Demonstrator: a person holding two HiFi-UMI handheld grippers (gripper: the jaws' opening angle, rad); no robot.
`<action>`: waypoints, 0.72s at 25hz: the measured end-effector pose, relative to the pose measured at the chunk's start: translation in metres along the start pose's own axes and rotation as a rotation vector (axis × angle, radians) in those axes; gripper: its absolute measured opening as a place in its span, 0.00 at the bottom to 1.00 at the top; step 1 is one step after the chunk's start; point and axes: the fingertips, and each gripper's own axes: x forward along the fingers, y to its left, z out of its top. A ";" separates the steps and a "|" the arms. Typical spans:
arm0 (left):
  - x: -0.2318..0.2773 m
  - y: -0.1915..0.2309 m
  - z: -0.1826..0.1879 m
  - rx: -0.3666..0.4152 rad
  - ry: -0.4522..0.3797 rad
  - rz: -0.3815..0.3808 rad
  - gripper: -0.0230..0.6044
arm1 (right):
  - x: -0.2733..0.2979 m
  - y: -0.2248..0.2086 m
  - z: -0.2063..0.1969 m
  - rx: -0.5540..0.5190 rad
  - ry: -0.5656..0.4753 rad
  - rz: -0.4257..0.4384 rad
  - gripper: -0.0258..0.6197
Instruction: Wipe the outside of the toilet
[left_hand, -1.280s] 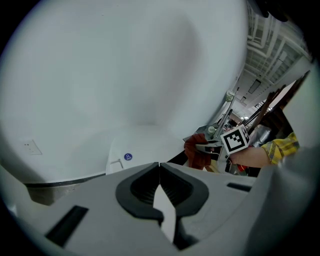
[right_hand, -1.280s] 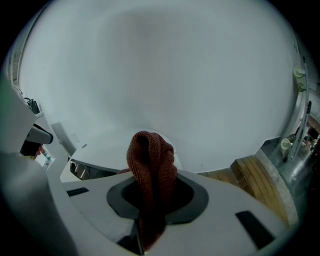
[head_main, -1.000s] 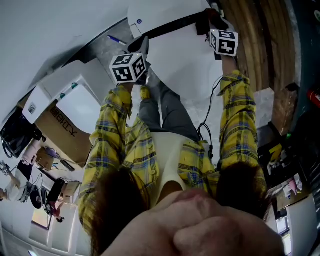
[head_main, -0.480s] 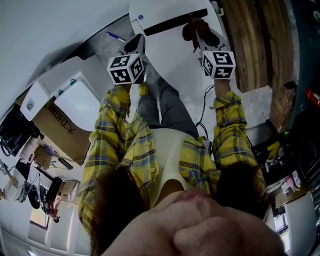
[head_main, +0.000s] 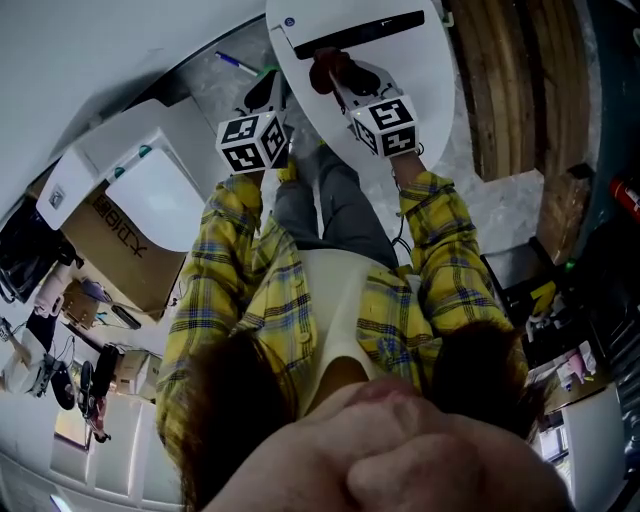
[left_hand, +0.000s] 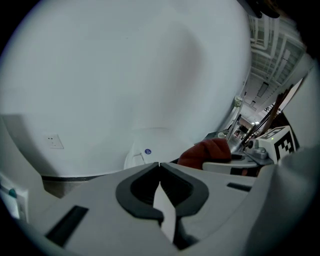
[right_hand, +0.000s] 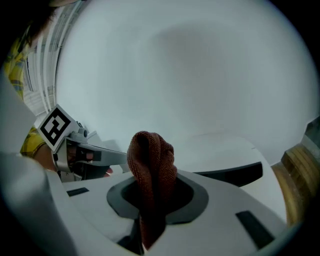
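The white toilet (head_main: 415, 70) fills the top of the head view, with a dark slot (head_main: 360, 35) across it. A reddish-brown cloth (head_main: 328, 68) is bunched in my right gripper (head_main: 338, 82), which is shut on it and rests it on the toilet's top near the slot. In the right gripper view the cloth (right_hand: 151, 167) stands up out of the jaws before the toilet (right_hand: 225, 150). My left gripper (head_main: 272, 92) hovers at the toilet's left edge, shut with nothing in it; its tips meet (left_hand: 159, 164). From there the cloth (left_hand: 206, 152) shows to the right.
A white cabinet (head_main: 150, 195) and a cardboard box (head_main: 125, 250) stand to the left. Wooden planks (head_main: 520, 80) run down the right. A blue pen-like object (head_main: 238, 65) lies on the grey floor by the toilet. A wall socket (left_hand: 54, 142) sits low on the white wall.
My right gripper has carried the cloth leftward across the toilet's top, from its right edge to near the middle. The left gripper has hardly moved.
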 end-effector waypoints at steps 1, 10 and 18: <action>-0.001 0.001 -0.003 -0.005 0.002 0.007 0.06 | 0.007 0.008 -0.003 -0.003 0.010 0.022 0.17; 0.001 0.003 -0.020 -0.037 0.035 0.012 0.06 | 0.049 0.024 -0.053 -0.145 0.183 0.094 0.17; 0.011 -0.007 -0.022 -0.017 0.061 -0.014 0.06 | 0.035 -0.043 -0.067 -0.160 0.230 -0.044 0.17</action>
